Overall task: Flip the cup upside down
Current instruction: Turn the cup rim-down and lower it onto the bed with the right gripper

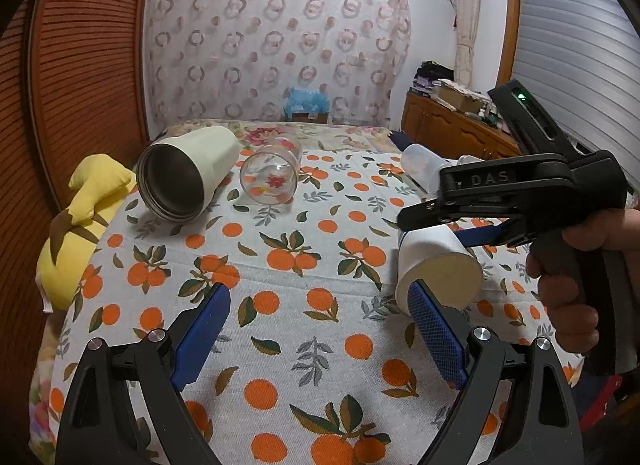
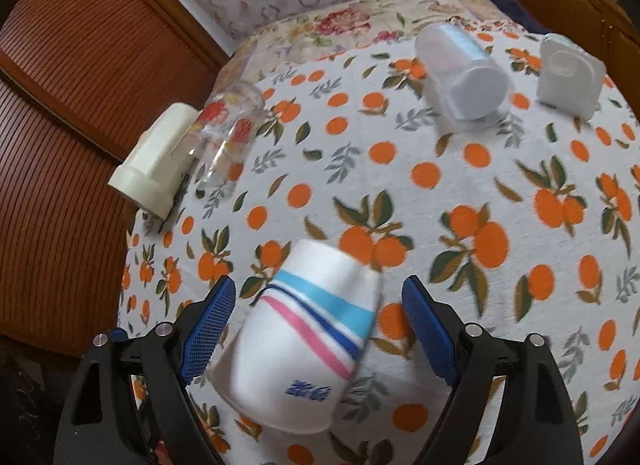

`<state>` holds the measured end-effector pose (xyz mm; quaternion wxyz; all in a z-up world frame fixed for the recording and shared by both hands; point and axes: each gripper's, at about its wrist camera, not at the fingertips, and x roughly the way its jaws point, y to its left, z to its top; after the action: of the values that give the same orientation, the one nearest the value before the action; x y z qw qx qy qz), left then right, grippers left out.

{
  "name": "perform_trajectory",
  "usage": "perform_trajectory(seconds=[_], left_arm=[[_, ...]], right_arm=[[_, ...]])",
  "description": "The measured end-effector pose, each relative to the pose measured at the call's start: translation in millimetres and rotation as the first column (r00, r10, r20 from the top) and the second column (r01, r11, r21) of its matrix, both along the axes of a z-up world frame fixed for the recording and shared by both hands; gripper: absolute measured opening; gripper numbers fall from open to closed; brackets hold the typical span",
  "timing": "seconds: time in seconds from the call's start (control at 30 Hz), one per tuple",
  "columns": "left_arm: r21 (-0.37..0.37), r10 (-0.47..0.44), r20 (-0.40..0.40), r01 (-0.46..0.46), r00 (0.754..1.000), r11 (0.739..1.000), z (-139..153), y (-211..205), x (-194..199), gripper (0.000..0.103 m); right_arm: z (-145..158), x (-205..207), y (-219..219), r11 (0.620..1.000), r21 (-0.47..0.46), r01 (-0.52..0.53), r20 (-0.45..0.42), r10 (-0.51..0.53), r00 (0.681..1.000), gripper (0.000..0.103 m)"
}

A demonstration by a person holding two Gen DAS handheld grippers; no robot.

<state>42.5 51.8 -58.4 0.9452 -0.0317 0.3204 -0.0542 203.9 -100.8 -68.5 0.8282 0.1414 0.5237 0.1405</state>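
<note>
- between the right tongs (image 2: 318, 325), on the orange-print bed cover (image 2: 440, 169), sits the paper cup (image 2: 304, 341). it looks tipped, flat bottom up and away from the tongs.
- the right tongs are wide apart. neither pad seems to touch the cup.
- the left tongs (image 1: 316, 329) are also apart and hold nothing. the cup is off to their right, so the right tongs are nearer.

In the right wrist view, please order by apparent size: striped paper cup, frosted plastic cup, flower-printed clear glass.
1. White striped paper cup, though nearest the camera.
2. Frosted plastic cup and flower-printed clear glass: look alike, unranked.
</note>
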Motion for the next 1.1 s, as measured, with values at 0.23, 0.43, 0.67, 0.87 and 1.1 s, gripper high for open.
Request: perform_trajectory(seconds=[0.23,0.43,0.67,0.87,1.1], left_arm=[[-0.003,-0.005,0.001,0.005,1.000,1.000,2.2,-2.2,-0.4,0.087],[-0.002,-0.004,0.001,0.004,1.000,1.000,1.9,-2.4,-0.4,0.087],[-0.003,-0.004,0.000,0.004,1.000,1.000,1.5,-2.4,-0.5,0.087],[0.002,-0.004,-0.008,0.004,1.000,1.000,-1.5,-5.5,-3.5,0.087],[0.003,-0.006,-0.018,0.006,1.000,1.000,-5.8,-4.3,-1.8,0.087]], right_arm=[[-7.1,9.3,-0.2,0.999,0.028,0.016,-0.049,-0.014,0.999,0.079],[-8.5,12.4,-5.1,0.998,0.052,0.018,-0.065,-0.014,0.998,0.066],[13.0,9.2,-7.6,1.000,0.005,-0.021,0.103,0.020,0.994,0.060],[29.1,12.9,-9.9,0.994,-0.095,-0.051,0.294,0.076,0.953,0.060],[33.9,9.3,-0.5,0.958,-0.279,-0.067,0.455,0.194,0.869,0.060]])
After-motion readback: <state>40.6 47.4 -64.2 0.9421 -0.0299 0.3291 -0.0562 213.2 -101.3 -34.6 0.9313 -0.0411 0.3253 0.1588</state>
